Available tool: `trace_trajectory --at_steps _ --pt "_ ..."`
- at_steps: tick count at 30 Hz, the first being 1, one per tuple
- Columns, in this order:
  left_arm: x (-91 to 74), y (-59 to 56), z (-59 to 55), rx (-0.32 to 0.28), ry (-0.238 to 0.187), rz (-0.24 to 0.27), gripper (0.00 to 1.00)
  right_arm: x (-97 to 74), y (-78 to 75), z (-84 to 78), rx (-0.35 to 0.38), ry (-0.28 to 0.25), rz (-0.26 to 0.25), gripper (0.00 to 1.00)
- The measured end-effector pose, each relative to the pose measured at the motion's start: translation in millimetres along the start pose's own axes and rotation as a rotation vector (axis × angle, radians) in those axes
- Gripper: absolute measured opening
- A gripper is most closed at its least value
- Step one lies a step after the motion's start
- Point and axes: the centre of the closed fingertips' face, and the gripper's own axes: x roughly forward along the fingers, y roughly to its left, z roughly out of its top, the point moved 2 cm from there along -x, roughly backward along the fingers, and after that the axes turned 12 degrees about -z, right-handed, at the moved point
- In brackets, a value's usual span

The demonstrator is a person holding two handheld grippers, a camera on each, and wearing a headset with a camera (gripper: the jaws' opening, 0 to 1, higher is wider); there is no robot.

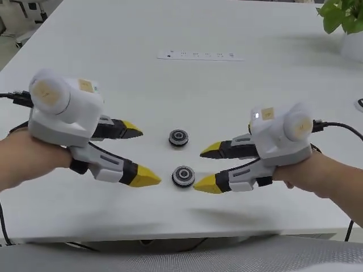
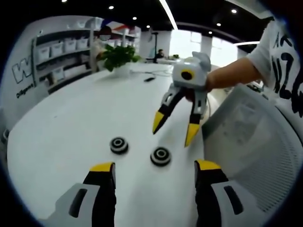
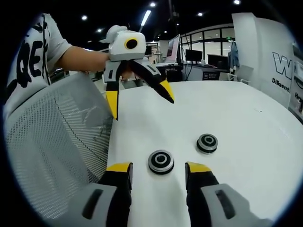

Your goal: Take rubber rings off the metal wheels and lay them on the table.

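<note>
The near wheel [image 1: 183, 176] lies flat on the white table [image 1: 113, 68], axle up, rubber ring [image 1: 174, 177] on, dead between two facing, wide-open grippers. The right gripper [image 1: 200, 169] looks closer, tips just beside it; the left gripper [image 1: 147, 157] hangs a touch back. The second wheel [image 1: 178, 137] sits beyond. Open office around.

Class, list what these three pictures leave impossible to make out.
Near wheel and far wheel, head view: too small to separate rubber from metal.
Plant, head view: cut off by the top right corner.
White strip, head view: markings too small to read.
</note>
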Motion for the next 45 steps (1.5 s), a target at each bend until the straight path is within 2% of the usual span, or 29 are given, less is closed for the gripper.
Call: trace_trajectory --at_steps 11,31,45 --pt "15.6 -0.5 3.1 -0.002 0.003 -0.037 0.59 4.9 -0.6 -4.0 0.031 -0.002 0.005 0.35" --pt "45.2 -3.4 -7.0 -0.015 0.046 -0.094 0.47 15.5 -0.5 -16.0 0.076 0.015 0.018 0.32" --pt "61.5 -2.2 -7.8 -0.034 0.043 -0.11 0.35 17.6 0.6 -15.6 0.081 0.014 0.026 0.3"
